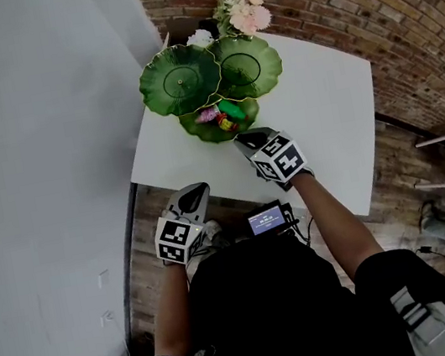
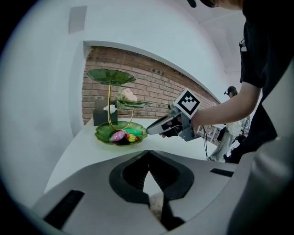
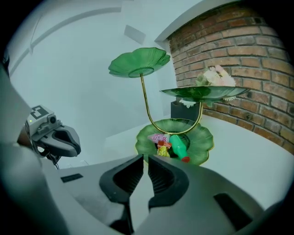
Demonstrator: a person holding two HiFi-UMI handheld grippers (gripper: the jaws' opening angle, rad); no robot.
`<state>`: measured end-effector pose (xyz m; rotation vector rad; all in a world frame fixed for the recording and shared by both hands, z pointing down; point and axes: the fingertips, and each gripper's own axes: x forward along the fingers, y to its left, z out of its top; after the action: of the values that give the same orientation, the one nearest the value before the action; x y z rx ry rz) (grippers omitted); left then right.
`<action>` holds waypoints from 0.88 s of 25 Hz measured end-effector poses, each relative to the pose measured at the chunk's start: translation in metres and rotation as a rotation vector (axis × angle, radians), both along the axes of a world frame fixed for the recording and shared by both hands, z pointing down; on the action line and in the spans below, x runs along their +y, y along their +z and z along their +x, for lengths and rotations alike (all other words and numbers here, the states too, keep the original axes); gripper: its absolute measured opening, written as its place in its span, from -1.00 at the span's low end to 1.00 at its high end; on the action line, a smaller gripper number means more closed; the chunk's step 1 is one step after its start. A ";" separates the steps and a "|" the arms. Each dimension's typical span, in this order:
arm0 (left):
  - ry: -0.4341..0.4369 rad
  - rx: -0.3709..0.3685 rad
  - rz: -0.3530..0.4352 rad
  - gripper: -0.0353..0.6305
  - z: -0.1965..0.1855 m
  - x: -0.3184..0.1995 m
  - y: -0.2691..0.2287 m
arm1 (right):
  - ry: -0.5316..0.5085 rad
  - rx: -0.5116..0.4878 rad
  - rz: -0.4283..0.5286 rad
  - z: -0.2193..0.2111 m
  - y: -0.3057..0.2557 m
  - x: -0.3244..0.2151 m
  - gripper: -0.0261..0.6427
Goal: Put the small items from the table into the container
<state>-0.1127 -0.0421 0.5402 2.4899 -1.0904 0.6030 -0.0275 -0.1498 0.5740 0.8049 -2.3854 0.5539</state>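
A green leaf-shaped stand with three dishes stands at the far left of the white table (image 1: 330, 111). Its lowest dish (image 1: 197, 130) (image 3: 204, 137) holds a pink wrapped sweet (image 3: 158, 137), a green bottle (image 3: 179, 147) and a yellow-red wrapper (image 3: 163, 149). My right gripper (image 1: 248, 138) (image 3: 145, 158) hovers just short of that dish, pointing at it. Its jaws stand a narrow slit apart with nothing between them. My left gripper (image 1: 194, 193) (image 2: 148, 153) is shut and empty, held back by the table's near edge, away from the dish.
The two upper dishes (image 1: 179, 78) (image 1: 247, 64) hang over the lowest one on a thin gold stem (image 3: 146, 98). A dark vase with pale flowers (image 1: 244, 11) stands behind the stand, against the brick wall. A white wall runs along the left. A small screen (image 1: 266, 220) sits at my chest.
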 end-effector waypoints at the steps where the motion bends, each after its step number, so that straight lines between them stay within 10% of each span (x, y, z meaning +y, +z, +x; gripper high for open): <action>1: 0.005 0.002 0.004 -0.86 0.002 0.000 0.000 | 0.006 -0.006 -0.002 0.003 -0.002 0.003 -0.80; 22: 0.110 0.038 0.047 -0.86 0.039 0.008 -0.012 | 0.139 -0.135 -0.013 0.057 -0.034 0.074 -0.87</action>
<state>-0.0737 -0.0344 0.5285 2.6050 -0.9693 0.5646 0.0299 -0.0761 0.5401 0.9609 -2.4577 0.6990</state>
